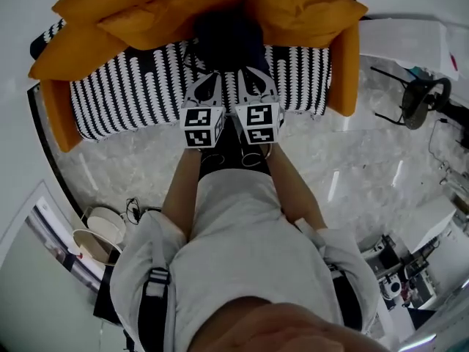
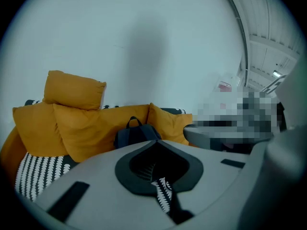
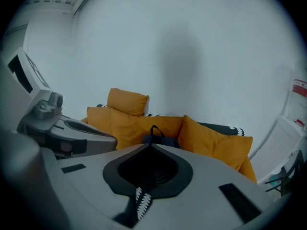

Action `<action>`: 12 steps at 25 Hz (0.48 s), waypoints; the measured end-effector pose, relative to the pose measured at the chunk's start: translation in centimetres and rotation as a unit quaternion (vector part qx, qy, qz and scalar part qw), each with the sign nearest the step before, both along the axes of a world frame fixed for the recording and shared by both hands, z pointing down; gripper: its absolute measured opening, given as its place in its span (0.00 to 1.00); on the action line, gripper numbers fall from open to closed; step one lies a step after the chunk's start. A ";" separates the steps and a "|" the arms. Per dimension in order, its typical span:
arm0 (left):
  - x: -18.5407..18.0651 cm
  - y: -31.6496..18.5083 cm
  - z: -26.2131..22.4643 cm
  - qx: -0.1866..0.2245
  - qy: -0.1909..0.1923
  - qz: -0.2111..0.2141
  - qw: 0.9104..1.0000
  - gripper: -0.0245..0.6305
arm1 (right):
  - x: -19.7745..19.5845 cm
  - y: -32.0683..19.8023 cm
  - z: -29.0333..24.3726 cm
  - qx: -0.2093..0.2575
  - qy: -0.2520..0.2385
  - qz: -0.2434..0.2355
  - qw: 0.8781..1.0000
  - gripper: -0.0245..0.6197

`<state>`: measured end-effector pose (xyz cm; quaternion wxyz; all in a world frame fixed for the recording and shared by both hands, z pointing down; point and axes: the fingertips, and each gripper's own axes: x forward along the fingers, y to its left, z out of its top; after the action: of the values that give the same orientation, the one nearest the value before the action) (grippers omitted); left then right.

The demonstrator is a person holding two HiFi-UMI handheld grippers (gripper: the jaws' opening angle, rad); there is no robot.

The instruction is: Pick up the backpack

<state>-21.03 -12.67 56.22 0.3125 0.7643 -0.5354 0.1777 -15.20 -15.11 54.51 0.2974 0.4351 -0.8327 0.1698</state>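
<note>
Left gripper (image 1: 210, 79) and right gripper (image 1: 251, 79) are both pressed together, empty, side by side, aimed at the dark navy fabric backpack (image 1: 223, 39) leaning on the puffy orange cushions (image 1: 168, 9) of the black-and-white patterned sofa (image 1: 132, 86), probably lining up on its top handle (image 2: 133, 118).

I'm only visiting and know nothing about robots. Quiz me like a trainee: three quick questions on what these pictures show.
1. True or false: the left gripper already holds the backpack.
2. The backpack rests on: A) the floor, B) the striped sofa, C) a shelf.
3. What colour are the cushions beside it?
Key: 1 false, as it is shut and empty; 2 B; 3 orange.
</note>
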 end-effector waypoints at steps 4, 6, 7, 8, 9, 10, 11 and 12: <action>-1.2 -1.8 2.0 -0.006 0.002 0.001 1.000 0.06 | -0.1 -1.2 1.8 -0.008 0.008 0.014 1.000 0.10; -1.4 -2.3 2.6 -0.008 0.002 0.012 1.000 0.06 | 0.0 -1.3 2.4 -0.010 0.013 0.017 1.000 0.10; -1.4 -2.5 2.8 -0.009 0.002 0.018 1.000 0.06 | 0.1 -1.3 2.7 -0.009 0.014 0.018 1.000 0.10; -1.4 -2.6 3.1 -0.009 0.002 0.023 1.000 0.06 | 0.2 -1.4 2.9 -0.009 0.016 0.019 1.000 0.10; -1.5 -2.7 3.3 -0.010 0.002 0.027 1.000 0.06 | 0.4 -1.4 3.1 -0.009 0.019 0.021 1.000 0.10; -1.6 -2.8 3.7 -0.012 0.002 0.031 0.999 0.06 | 0.6 -1.5 3.4 -0.008 0.022 0.023 0.999 0.10; -1.7 -3.0 4.1 -0.014 0.001 0.035 0.999 0.06 | 0.7 -1.7 3.7 -0.007 0.025 0.025 0.999 0.10; -1.8 -3.2 4.5 -0.017 0.000 0.038 0.999 0.06 | 0.7 -1.9 4.0 -0.006 0.027 0.027 0.999 0.10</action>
<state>-22.88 -15.90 60.72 0.3184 0.7787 -0.5030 0.1983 -14.45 -17.00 58.51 0.3176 0.4597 -0.8114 0.1713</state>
